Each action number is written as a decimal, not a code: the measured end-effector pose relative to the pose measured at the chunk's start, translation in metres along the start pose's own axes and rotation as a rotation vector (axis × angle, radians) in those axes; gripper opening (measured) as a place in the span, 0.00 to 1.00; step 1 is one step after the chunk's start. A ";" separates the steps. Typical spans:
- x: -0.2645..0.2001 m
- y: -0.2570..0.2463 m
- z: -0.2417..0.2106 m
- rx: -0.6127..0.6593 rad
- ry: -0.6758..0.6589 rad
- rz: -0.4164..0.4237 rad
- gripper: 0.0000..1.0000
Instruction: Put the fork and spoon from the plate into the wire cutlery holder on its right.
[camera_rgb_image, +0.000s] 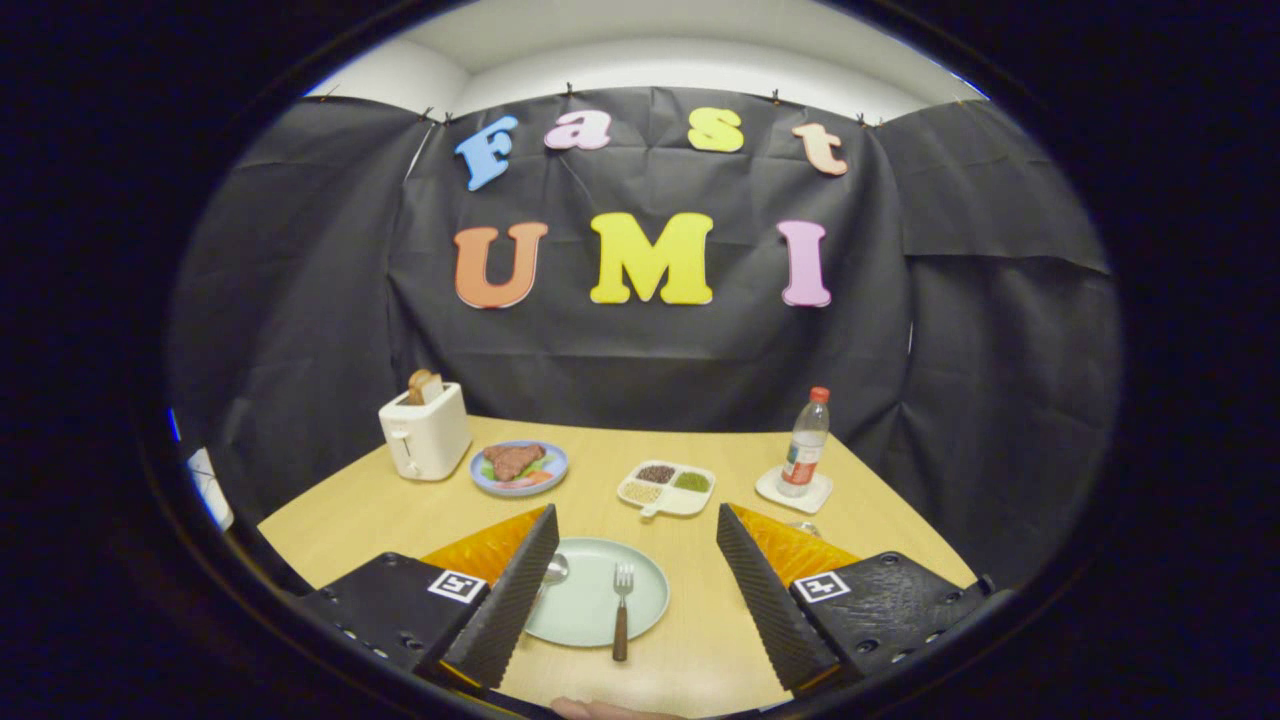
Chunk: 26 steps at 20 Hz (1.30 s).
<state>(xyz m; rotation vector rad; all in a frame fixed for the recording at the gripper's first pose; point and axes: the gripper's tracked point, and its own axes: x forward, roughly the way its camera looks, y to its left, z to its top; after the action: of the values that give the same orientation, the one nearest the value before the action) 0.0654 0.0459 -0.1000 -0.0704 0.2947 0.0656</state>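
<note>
My gripper (632, 560), lower centre of the frame: fingers spread wide, pinching nothing, held above the table (400, 505).

Plate (598, 603), pale green, between my fingers in the lower centre. Fork (621, 611) lies on it with tines pointing away from me, its dark handle reaching over the near rim. Spoon (553, 571) at the plate's left edge, partly hidden behind my left finger.

Divided dish (667, 487), just beyond the plate: small portions of dark, pale and green fillings.

Blue plate of food (519, 467), left of centre. Toaster (425, 430), white, further left, with bread sticking up from it.

Bottle (806, 443), red cap, right of centre, standing upright on a white coaster (794, 491).

A small glint beyond my right finger: cannot tell what it is.
</note>
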 end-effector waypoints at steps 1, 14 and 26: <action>0.010 0.001 -0.012 -0.006 0.040 -0.001 0.96; 0.092 0.034 -0.111 -0.079 0.411 0.046 0.96; 0.129 0.030 -0.173 -0.003 0.680 0.022 0.87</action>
<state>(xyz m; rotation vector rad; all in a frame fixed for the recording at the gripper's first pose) 0.1361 0.0690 -0.3049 -0.0911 0.9747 0.0625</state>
